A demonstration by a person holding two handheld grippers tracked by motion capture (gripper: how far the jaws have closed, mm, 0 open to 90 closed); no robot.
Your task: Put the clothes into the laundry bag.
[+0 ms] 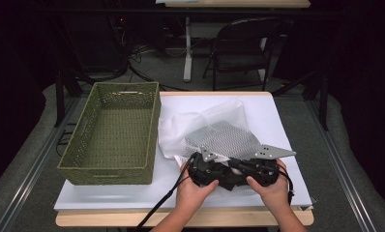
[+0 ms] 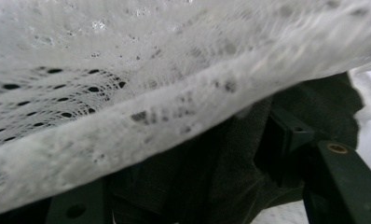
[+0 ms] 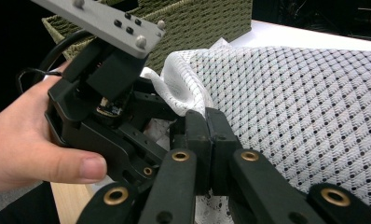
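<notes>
**Mesh bag edge pinched on the right, left jaws not yet on it**

Start at the far left of the table (image 1: 132, 195): the green woven basket (image 1: 114, 129) stands empty, its long side just beside the white mesh laundry bag (image 1: 214, 133), which lies spread on the white tabletop with a dark garment (image 1: 231, 180) at its near end, between your two hands.

Your left gripper (image 1: 206, 166) sits at the near left corner of the bag. In the left gripper view the white mesh (image 2: 141, 93) drapes right across in front of its jaws, with the dark cloth (image 2: 211, 177) bunched below. The jaws stand partly apart, and you cannot tell from these pictures whether the pads press on the mesh or the garment, so treat this side as not holding anything.

Your right gripper (image 3: 206, 122) is fully closed, and the right gripper view shows a fold of the bag's mesh edge (image 3: 186, 91) pinched at its tips. Your left hand (image 3: 30, 140) and its gripper stand just beyond that fold.

The step in hand looks like opening the bag's mouth to get the garment in or out; which of the two is not clear. The next move calls for the left jaws to take their own layer of the opening, opposite the right grip, then for the two to draw apart. Take one layer only; a bite through both would keep the mouth shut.
</notes>
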